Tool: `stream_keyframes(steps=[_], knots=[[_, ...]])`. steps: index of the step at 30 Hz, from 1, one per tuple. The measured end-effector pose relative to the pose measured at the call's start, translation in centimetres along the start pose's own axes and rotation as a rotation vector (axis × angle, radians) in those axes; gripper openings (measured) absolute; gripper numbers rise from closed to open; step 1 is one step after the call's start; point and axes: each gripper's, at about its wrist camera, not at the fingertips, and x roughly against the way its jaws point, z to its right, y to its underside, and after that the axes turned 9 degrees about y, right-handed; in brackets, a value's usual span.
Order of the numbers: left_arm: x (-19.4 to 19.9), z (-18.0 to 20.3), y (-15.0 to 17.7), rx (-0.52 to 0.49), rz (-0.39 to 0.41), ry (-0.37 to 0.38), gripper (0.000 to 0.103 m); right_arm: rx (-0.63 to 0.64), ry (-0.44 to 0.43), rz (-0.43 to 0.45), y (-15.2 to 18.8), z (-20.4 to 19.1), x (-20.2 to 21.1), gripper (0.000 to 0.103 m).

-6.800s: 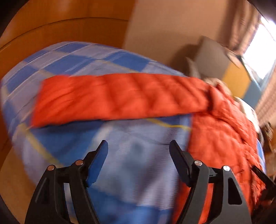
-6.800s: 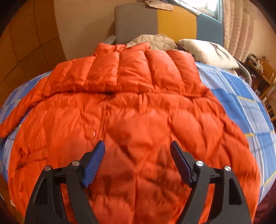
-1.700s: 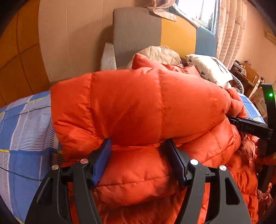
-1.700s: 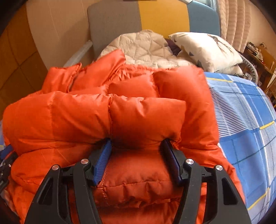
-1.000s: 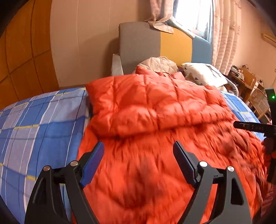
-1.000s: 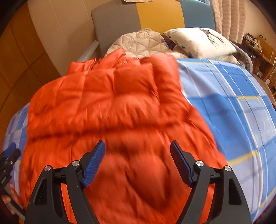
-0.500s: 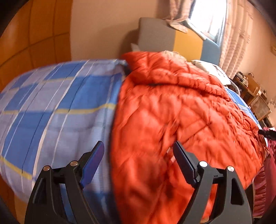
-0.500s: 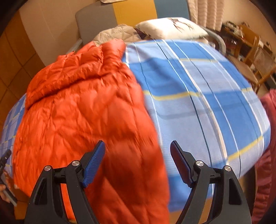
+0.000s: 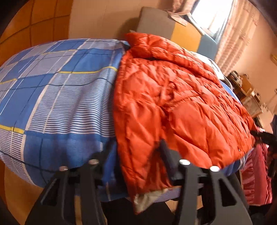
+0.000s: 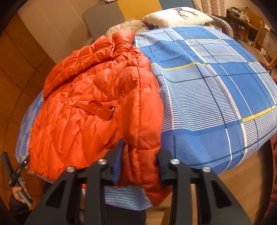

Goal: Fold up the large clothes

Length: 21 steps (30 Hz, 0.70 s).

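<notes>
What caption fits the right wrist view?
Right tongs closing on the orange puffer jacket's near edge, overhanging the blue plaid bed.

A home bedroom: checked bedspread [image 10: 216, 90], pillow [image 10: 176, 15], padded headboard [image 9: 155, 22] (curtained window [image 9: 213, 19] behind).

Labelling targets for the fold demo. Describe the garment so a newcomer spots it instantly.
Start at the bed with the blue plaid cover. Lying across its near end is the orange quilted puffer jacket, its hem hanging over the edge. It is the only orange item; the beige quilt and white pillow lie by the headboard.
</notes>
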Motion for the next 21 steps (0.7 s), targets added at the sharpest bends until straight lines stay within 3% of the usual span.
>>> stream_keyframes(steps=[1, 2, 6, 21], knots=[[0.0, 0.3, 0.1, -0.017, 0.003, -0.007, 0.036, -0.001, -0.007, 0.004, 0.0, 0.0, 0.2, 0.023], [0.1, 0.6, 0.1, -0.032, 0.007, -0.015, 0.026, 0.001, -0.013, 0.01, 0.1, 0.0, 0.4, 0.021], [1.2, 1.3, -0.2, -0.068, 0.045, -0.026, 0.008, 0.009, -0.014, 0.03, 0.4, -0.1, 1.1, 0.014], [12.0, 3.1, -1.6, -0.155, 0.202, 0.103, 0.005, 0.112, -0.077, 0.206, 0.4, -2.3, 11.3, 0.008]])
